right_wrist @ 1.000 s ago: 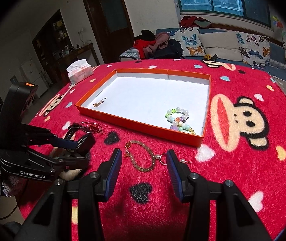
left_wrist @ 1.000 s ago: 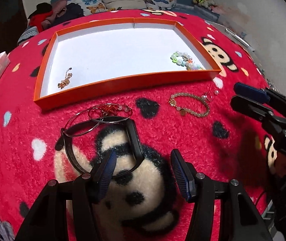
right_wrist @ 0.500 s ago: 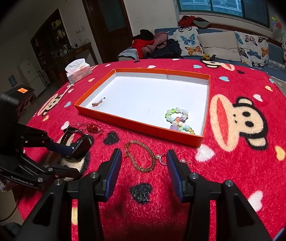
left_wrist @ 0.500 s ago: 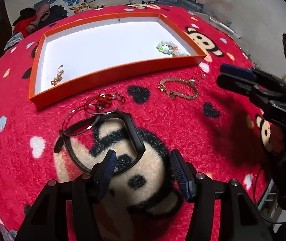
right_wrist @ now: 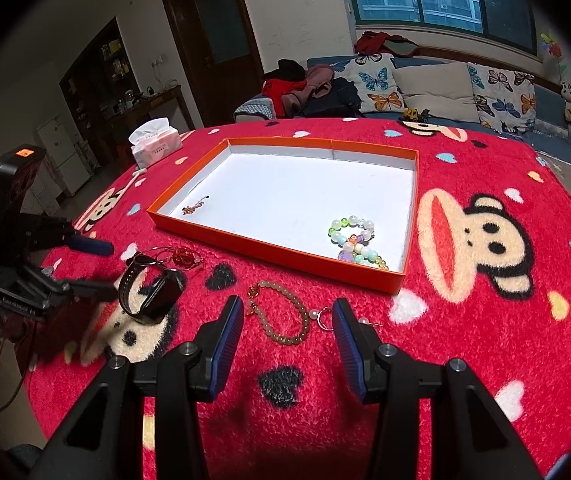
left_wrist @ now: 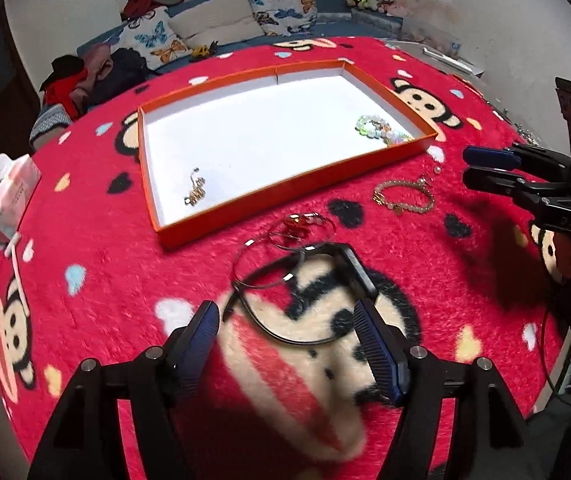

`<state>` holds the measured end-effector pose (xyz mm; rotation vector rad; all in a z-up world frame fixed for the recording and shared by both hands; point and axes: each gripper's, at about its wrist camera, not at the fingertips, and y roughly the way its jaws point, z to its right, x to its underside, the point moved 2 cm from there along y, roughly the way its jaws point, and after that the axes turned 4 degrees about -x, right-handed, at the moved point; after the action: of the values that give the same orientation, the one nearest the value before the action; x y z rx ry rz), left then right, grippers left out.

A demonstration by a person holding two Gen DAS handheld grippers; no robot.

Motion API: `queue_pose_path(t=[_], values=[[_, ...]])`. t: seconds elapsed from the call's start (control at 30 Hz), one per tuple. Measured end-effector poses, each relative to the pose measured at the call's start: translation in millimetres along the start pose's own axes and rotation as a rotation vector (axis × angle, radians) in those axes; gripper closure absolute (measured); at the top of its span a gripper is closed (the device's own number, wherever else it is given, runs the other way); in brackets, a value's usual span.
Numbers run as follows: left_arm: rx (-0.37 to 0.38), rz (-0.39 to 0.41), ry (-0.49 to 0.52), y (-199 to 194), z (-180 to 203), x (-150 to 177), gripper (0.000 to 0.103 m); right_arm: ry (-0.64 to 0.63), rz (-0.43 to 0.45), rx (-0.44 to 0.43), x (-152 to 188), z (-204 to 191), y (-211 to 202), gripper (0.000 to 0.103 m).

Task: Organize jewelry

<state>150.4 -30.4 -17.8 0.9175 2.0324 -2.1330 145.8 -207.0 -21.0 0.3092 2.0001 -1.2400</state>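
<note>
over the black watch (left_wrist: 341,276) the left gripper (left_wrist: 285,344) has just been widening, empty; straddle one strap squarely. right gripper (right_wrist: 285,332) parted, empty.

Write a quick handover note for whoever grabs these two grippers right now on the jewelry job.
Left gripper: jaws have just been opening, nothing held, above the black watch.
Right gripper: open, empty, above the tan bead bracelet.
Done: colourful bead bracelet and a small gold piece lie in the orange tray.
Left on the red blanket: watch, wire hoops with red charm, tan bracelet, pearl earring.
</note>
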Motion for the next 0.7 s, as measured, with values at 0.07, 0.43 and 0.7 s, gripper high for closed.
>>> queue_pose_path(t=[0.07, 0.43, 0.7], values=[[0.017, 0.001, 0.022, 2.8, -3.6, -1.8, 0.026, 0.000, -0.001, 0.000, -0.5, -0.5, 0.2, 0.052], [0.178, -0.029, -0.003, 30.6, -22.7, -14.5, 0.025, -0.007, -0.007, 0.014, -0.4, -2.9, 1.4, 0.053], [0.286, -0.032, -0.138, 28.0, -22.7, -12.7, 0.025, -0.007, -0.009, 0.025, -3.8, -3.5, 3.2, 0.053]])
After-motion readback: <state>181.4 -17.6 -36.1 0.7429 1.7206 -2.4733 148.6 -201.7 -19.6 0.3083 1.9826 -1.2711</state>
